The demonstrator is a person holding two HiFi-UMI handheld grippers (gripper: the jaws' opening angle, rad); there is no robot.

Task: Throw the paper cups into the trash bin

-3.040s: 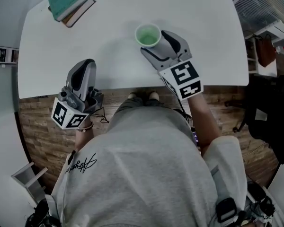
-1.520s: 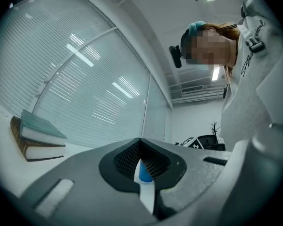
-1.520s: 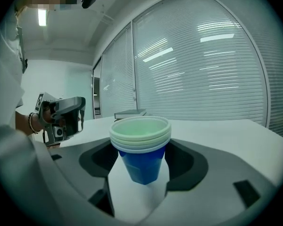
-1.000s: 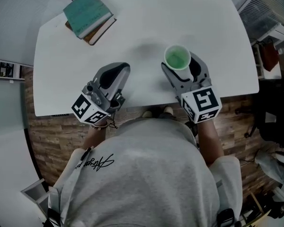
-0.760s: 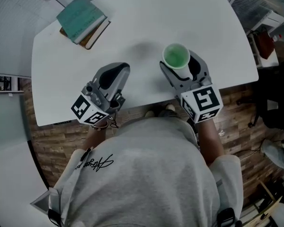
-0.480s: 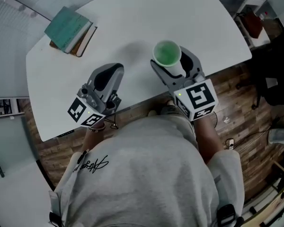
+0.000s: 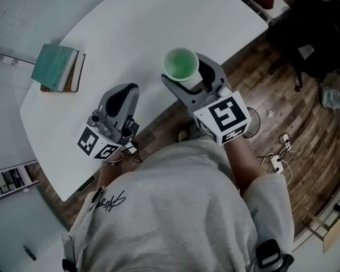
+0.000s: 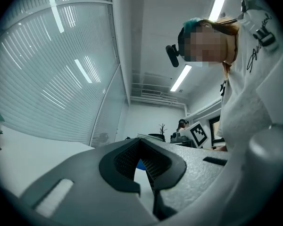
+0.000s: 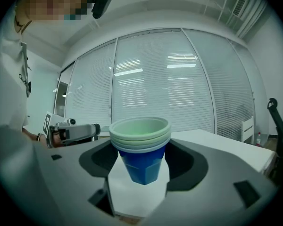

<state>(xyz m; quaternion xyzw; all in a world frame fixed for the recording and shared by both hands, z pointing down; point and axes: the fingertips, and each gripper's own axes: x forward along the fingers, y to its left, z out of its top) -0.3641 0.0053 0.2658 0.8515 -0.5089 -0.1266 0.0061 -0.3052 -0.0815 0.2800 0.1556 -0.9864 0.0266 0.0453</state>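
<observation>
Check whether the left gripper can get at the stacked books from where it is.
Probably yes. The left gripper holds nothing, and only bare table lies between it and the books; its jaws are together, so they would need opening first.

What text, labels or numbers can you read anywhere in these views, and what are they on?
On the shirt: a cursive script print, too small and slanted to read.
On the marker cubes: black-and-white square patterns only, no letters or digits.
On the paper cups: no print visible.
On the books: no title legible.
Nothing here can be quoted with confidence.
</observation>
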